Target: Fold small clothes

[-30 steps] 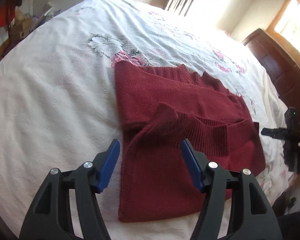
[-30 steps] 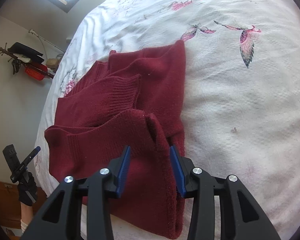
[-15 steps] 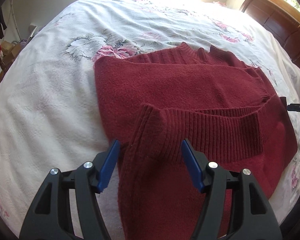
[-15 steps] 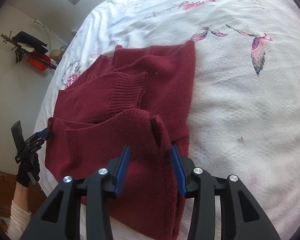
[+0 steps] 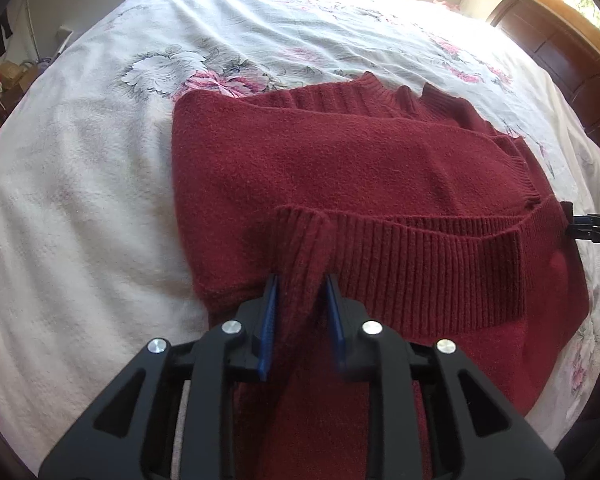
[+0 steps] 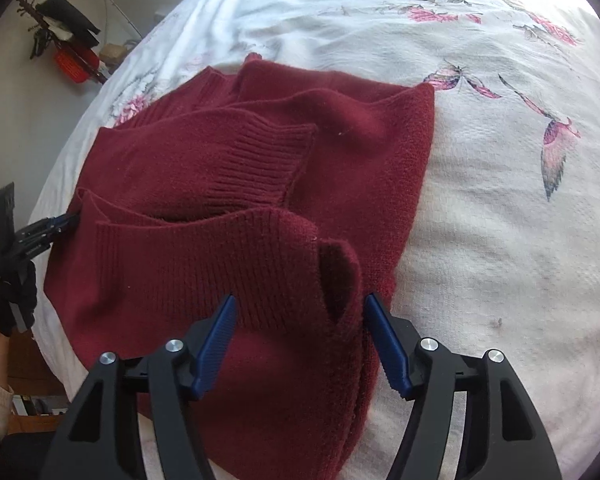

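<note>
I have the bed (image 5: 80,184) under me, its floral cover spread flat; on it lies the red sweater (image 5: 340,160), sleeves already laid across the body, collar at the far side and hem toward me. I read this as the last fold, hem up to collar; the ribbed hem (image 5: 420,264) is turned up along the near edge. My left gripper (image 5: 300,312) has its jaws drawn narrow on a raised pinch of that hem; whether they bite firmly I cannot quite tell. My right gripper (image 6: 300,344) stands wide around the other hem corner (image 6: 332,264), not gripping. Next it should close there, I judge; then both lift together and carry the hem over evenly.
</note>
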A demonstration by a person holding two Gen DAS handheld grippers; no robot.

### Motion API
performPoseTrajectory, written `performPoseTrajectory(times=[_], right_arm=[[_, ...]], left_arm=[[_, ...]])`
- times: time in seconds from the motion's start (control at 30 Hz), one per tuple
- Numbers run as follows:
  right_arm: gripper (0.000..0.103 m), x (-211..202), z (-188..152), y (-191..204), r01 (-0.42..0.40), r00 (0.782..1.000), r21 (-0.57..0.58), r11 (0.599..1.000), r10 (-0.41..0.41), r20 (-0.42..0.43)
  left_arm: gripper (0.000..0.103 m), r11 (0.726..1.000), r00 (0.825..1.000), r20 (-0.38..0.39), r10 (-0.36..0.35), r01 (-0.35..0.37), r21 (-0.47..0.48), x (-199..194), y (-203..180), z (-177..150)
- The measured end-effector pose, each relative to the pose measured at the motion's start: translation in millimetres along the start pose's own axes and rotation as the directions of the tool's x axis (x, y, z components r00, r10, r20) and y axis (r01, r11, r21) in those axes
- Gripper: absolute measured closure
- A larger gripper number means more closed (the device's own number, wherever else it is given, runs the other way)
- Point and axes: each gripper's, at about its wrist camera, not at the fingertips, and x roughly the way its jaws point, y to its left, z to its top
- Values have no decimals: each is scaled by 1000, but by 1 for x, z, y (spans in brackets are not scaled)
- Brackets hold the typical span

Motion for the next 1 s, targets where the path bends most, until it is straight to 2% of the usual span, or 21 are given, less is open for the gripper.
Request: performPoseTrajectory(times=[0.07, 0.1, 0.13, 0.17, 0.2, 0.3, 0.4, 0.53, 0.63, 0.73, 0.83, 1.0], right_arm=[[54, 4, -1, 6, 58, 998, -36, 998, -58, 2], [68, 4, -2, 8, 72, 997, -49, 996, -72, 9], [86, 2, -2, 9, 65, 998, -53, 997, -64, 14], [96, -3, -3, 9, 50, 998, -52, 997, -49, 25], [96, -9, -4, 9, 34, 999, -49, 998, -32, 39], [97, -29, -11, 15, 21, 996, -85, 996, -13, 86], [97, -53, -22, 21, -15, 991, -110, 994, 30, 128], [97, -89, -36, 22, -60, 975, -128, 990, 86, 204], [97, -114, -38, 21, -87, 958, -120, 989, 116, 261], [97, -134, -22, 19, -81, 945, -108, 991, 110, 308], [97, -144, 4, 15, -59, 939, -83, 995, 84, 334], [97, -147, 60, 7, -10, 933, -25, 1000, 18, 358]], left_arm=[[65, 999, 999, -7, 34, -34, 30, 5, -9, 0], [66, 998, 999, -3, 53, -52, 38, 6, -12, 0], [74, 997, 998, 2, 60, -60, 38, 6, -14, 0], [83, 997, 998, 8, 65, -65, 31, 3, -13, 0], [96, 998, 998, 16, 58, -58, 18, -1, -11, -1], [98, 1000, 996, 87, -3, 5, -24, -27, -5, -6], [98, 998, 985, 167, -47, 53, -32, -57, -8, -15], [98, 999, 963, 264, -45, 50, -12, -97, -14, -29], [98, 997, 942, 332, -39, 59, -50, -119, -8, -27], [98, 995, 921, 389, 4, 35, -93, -134, -1, -9], [98, 990, 909, 417, 26, 35, -139, -140, 5, 23], [98, 989, 887, 455, 81, -16, -146, -133, 2, 83]])
